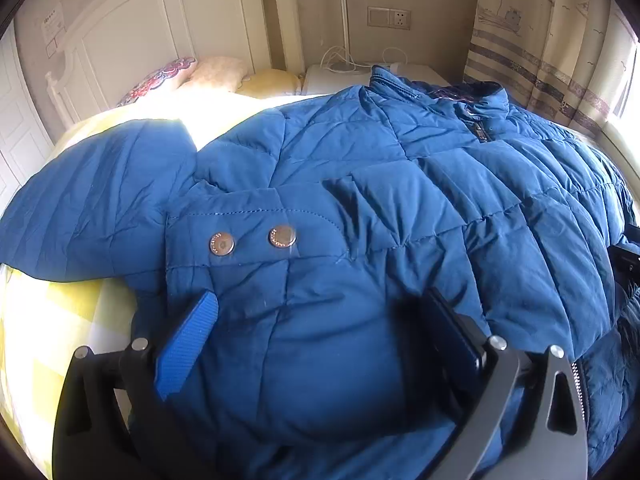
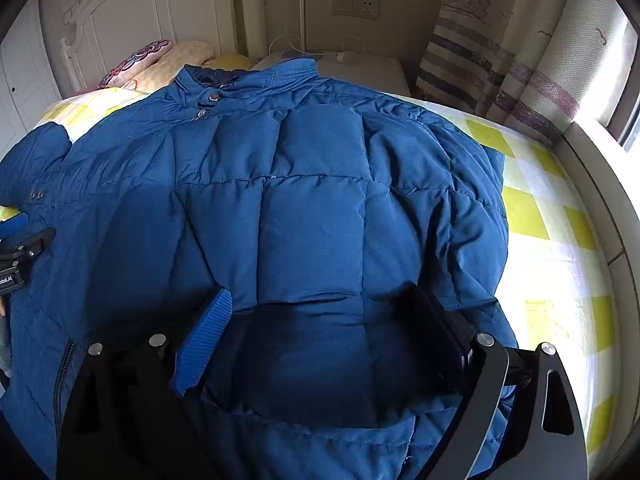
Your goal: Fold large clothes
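A blue quilted down jacket [image 1: 360, 168] lies spread on the bed, collar [image 1: 404, 84] toward the headboard. A sleeve is laid across its front; the cuff with two metal snaps [image 1: 252, 240] rests just ahead of my left gripper [image 1: 320, 300]. That gripper stands wide open over the puffy fabric, pressing nothing. In the right wrist view the jacket [image 2: 312, 200] fills the middle, and my right gripper [image 2: 324, 300] hovers open above its right half, with fabric bulging between the fingers [image 2: 208, 332]. The left gripper [image 2: 20, 248] shows at the left edge.
The bed has a yellow-and-white checked sheet [image 2: 560, 240]. Pillows [image 1: 192, 76] lie against the white headboard [image 1: 160, 20]. A white bedside unit [image 2: 360, 64] with cables stands behind the collar. Curtains [image 2: 500, 60] and a bright window ledge [image 2: 608, 184] run along the right side.
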{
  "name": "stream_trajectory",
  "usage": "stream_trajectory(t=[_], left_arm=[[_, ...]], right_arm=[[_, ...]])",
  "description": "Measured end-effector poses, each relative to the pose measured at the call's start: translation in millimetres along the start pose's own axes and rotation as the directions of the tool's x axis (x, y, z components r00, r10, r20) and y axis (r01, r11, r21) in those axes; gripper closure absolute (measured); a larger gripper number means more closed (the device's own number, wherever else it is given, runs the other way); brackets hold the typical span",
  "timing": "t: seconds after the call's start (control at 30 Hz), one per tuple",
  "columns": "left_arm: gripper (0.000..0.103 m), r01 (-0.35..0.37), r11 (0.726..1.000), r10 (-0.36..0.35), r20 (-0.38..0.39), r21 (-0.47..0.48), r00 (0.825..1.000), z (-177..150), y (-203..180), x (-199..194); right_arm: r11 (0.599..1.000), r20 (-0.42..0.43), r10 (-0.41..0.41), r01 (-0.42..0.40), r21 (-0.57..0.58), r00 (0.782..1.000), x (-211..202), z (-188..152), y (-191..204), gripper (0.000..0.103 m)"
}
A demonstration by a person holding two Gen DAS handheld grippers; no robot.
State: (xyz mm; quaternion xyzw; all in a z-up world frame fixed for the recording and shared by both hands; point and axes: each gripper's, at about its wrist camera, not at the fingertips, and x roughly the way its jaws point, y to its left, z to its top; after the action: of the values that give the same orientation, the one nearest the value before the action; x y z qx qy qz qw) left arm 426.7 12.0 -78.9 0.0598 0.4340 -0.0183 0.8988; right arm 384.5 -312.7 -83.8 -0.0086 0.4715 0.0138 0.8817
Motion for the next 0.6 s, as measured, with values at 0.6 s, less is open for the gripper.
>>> stream_trajectory(t=[0.6], left_arm=[[0.003, 0.001, 1.000, -0.001, 0.007, -0.009, 1.000, -1, 2, 0]], right_arm=[[0.994, 0.040, 0.000, -0.005, 0.112, 0.999, 22, 71, -29, 0.019]])
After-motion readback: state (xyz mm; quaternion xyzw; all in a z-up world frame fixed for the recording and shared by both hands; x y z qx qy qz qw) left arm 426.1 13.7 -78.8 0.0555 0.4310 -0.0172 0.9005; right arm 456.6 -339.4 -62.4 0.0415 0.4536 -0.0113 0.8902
